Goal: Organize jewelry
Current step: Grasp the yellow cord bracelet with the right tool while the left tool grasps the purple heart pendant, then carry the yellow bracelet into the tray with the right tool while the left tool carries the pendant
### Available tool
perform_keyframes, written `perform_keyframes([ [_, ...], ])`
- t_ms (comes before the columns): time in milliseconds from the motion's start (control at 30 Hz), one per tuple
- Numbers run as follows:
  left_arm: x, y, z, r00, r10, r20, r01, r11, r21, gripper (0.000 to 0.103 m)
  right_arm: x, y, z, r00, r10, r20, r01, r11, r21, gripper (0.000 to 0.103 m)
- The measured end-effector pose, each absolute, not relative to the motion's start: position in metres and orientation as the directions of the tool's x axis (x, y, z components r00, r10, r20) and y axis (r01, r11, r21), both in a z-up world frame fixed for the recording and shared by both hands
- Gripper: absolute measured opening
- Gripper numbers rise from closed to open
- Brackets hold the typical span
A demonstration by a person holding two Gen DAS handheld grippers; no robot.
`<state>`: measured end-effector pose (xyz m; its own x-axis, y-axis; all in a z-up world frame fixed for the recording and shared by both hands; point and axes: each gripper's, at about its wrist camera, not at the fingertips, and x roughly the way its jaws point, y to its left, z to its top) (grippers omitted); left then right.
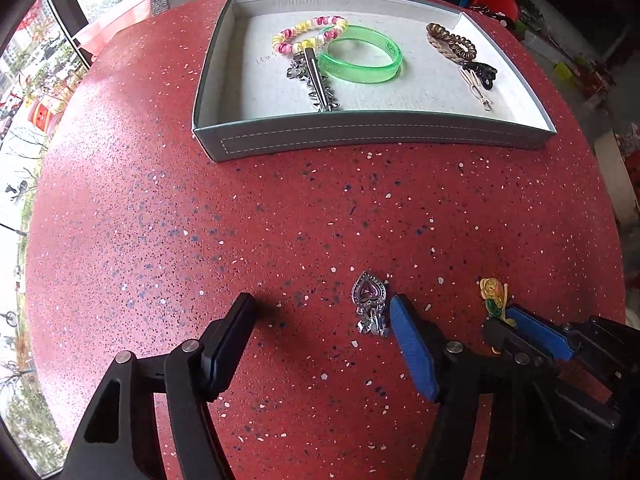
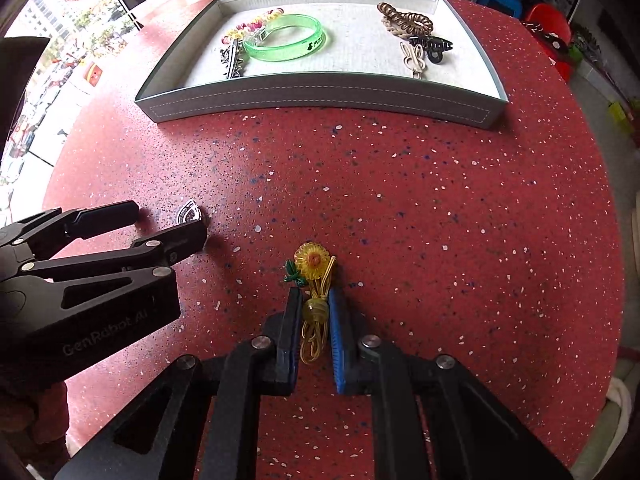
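Note:
A grey tray (image 1: 360, 138) (image 2: 320, 98) stands at the far side of the red table. It holds a green bangle (image 1: 362, 56) (image 2: 286, 40), a coil hair tie (image 1: 310, 32), a silver clip (image 1: 316, 82), a brown hair tie (image 1: 452, 42) (image 2: 406, 20) and a black claw clip (image 1: 482, 72) (image 2: 434, 48). A silver heart pendant (image 1: 370, 304) (image 2: 191, 212) lies by my left gripper's (image 1: 324, 312) (image 2: 168, 222) right finger; that gripper is open. My right gripper (image 2: 314, 300) (image 1: 510, 318) is shut on the cord of a yellow sunflower charm (image 2: 312, 264) (image 1: 494, 296).
The round speckled red table (image 1: 280, 220) (image 2: 400, 200) drops off at left and right. Windows are at the left; chairs and stools (image 2: 548, 20) stand beyond the table.

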<state>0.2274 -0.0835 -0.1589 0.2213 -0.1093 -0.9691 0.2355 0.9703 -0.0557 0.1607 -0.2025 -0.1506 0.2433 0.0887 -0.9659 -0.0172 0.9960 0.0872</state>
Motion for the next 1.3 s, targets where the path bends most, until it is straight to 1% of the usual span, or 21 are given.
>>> perform_keyframes([
  [133,0.227,-0.093,-0.159,0.233,-0.093,-0.968,0.259,0.965,-0.031,0.075,0.161,-0.201,-0.148,0.242,0.091,-0.966,-0.015,0.996,0.09,0.014],
  [233,0.226,-0.097,-0.159,0.237,-0.086,-0.968,0.265,0.964,-0.02,0.074,0.161,-0.202,-0.148,0.242,0.091,-0.966,-0.014,0.996,0.091,0.014],
  [267,0.228,-0.099,-0.158,0.24,-0.085,-0.967,0.262,0.965,-0.02,0.069,0.162,-0.202,-0.148,0.242,0.092,-0.966,-0.014,0.996,0.091,0.014],
  [333,0.225,-0.102,-0.156,0.244,-0.083,-0.966,0.261,0.965,-0.017,0.064,0.159,-0.196,-0.149,0.243,0.091,-0.966,-0.014,0.996,0.091,0.014],
  [400,0.225,-0.102,-0.155,0.242,-0.083,-0.967,0.259,0.966,-0.018,0.062,0.159,-0.196,-0.149,0.243,0.091,-0.966,-0.013,0.996,0.09,0.014],
  [433,0.224,-0.101,-0.154,0.243,-0.085,-0.966,0.26,0.966,-0.02,0.055,0.159,-0.196,-0.149,0.242,0.092,-0.966,-0.013,0.996,0.091,0.014],
  [467,0.224,-0.102,-0.153,0.243,-0.086,-0.966,0.262,0.965,-0.02,0.051,0.159,-0.195,-0.149,0.242,0.091,-0.966,-0.013,0.996,0.091,0.014],
  [533,0.224,-0.103,-0.151,0.24,-0.087,-0.967,0.264,0.964,-0.021,0.051,0.159,-0.195,-0.149,0.242,0.091,-0.966,-0.014,0.996,0.091,0.014],
  [633,0.224,-0.101,-0.15,0.241,-0.088,-0.966,0.265,0.964,-0.022,0.036,0.162,-0.193,-0.151,0.242,0.093,-0.966,-0.012,0.996,0.093,0.014],
  [667,0.224,-0.101,-0.149,0.239,-0.097,-0.966,0.264,0.964,-0.031,0.034,0.162,-0.193,-0.151,0.243,0.094,-0.966,-0.011,0.995,0.094,0.014],
  [833,0.224,-0.083,-0.148,0.217,-0.148,-0.965,0.236,0.967,-0.095,0.034,0.161,-0.192,-0.151,0.244,0.104,-0.964,0.002,0.994,0.108,0.014],
  [1000,0.222,-0.064,-0.144,0.205,-0.171,-0.964,0.203,0.971,-0.129,0.034,0.16,-0.209,-0.152,0.24,0.161,-0.957,0.064,0.981,0.181,0.014],
  [1100,0.212,-0.048,-0.146,0.21,-0.174,-0.962,0.195,0.972,-0.134,0.034,0.159,-0.216,-0.151,0.244,0.173,-0.954,0.082,0.977,0.198,0.014],
  [1300,0.202,-0.04,-0.137,0.212,-0.187,-0.959,0.188,0.971,-0.147,0.034,0.16,-0.224,-0.153,0.231,0.176,-0.957,0.1,0.974,0.204,0.014],
])
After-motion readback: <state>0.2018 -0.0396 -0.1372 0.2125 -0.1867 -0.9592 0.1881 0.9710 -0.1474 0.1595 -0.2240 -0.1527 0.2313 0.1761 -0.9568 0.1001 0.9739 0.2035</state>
